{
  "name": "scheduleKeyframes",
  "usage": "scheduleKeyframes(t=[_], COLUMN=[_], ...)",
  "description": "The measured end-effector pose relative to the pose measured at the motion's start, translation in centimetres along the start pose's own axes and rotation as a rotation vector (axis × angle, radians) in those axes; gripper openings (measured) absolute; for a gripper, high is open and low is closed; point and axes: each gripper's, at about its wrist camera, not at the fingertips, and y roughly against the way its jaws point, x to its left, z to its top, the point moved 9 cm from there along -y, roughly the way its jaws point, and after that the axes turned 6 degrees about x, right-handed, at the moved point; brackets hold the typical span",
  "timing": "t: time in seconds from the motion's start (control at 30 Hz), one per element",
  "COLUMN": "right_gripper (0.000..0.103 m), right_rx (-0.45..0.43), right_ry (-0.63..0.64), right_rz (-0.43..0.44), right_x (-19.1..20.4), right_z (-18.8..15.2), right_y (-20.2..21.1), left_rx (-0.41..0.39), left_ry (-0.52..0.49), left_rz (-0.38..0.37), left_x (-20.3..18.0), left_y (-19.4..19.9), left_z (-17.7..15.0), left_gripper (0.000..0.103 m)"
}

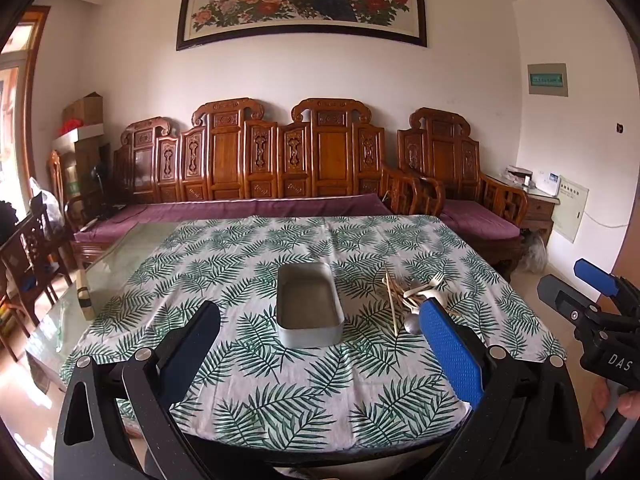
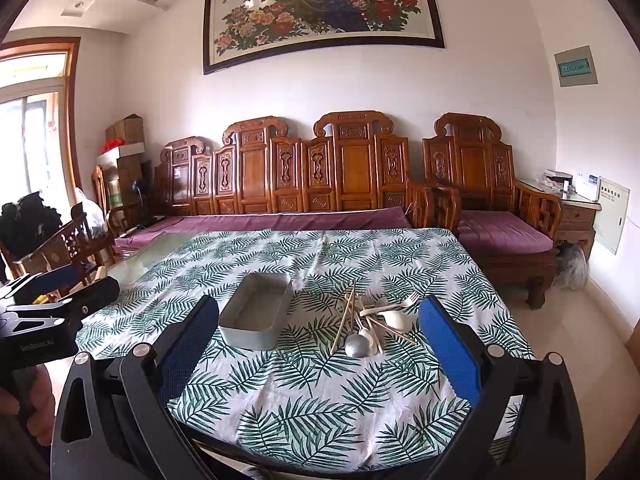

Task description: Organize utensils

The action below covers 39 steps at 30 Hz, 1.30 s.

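An empty rectangular metal tray (image 1: 310, 336) (image 2: 248, 338) sits mid-table on the leaf-print cloth. Just right of it lies a loose pile of utensils (image 1: 412, 294) (image 2: 372, 320): wooden chopsticks, a white fork (image 2: 410, 302), white spoons and a metal spoon (image 2: 356, 346). My left gripper (image 1: 320, 308) hovers open and empty at the near edge, facing the tray; in the right wrist view it (image 2: 76, 282) shows at the left edge. My right gripper (image 2: 320, 306) is open and empty too, facing the gap between tray and pile, and reappears (image 1: 576, 284) right of the table.
The cloth (image 1: 280, 400) covers most of a glass table; bare glass shows at the left, with a small wooden block (image 1: 84, 296) on it. A carved wooden sofa (image 1: 260, 168) stands behind, a chair (image 1: 28, 252) to the left. A hand (image 1: 624, 404) grips the right handle.
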Motion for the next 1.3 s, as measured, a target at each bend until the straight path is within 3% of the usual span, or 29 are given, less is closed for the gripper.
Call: scheduleKeyframes(t=[1.3], right_gripper=[0.101], right_rx=[-0.006], right_ry=[0.002], right_rz=[0.001], right_x=[0.49], right_z=[0.25], right_y=[0.14], left_rx=[-0.006], left_ry=[-0.004], left_rz=[-0.002], left_x=[-0.36], left_y=[-0.20], left_z=[-0.31], left_gripper=[0.097])
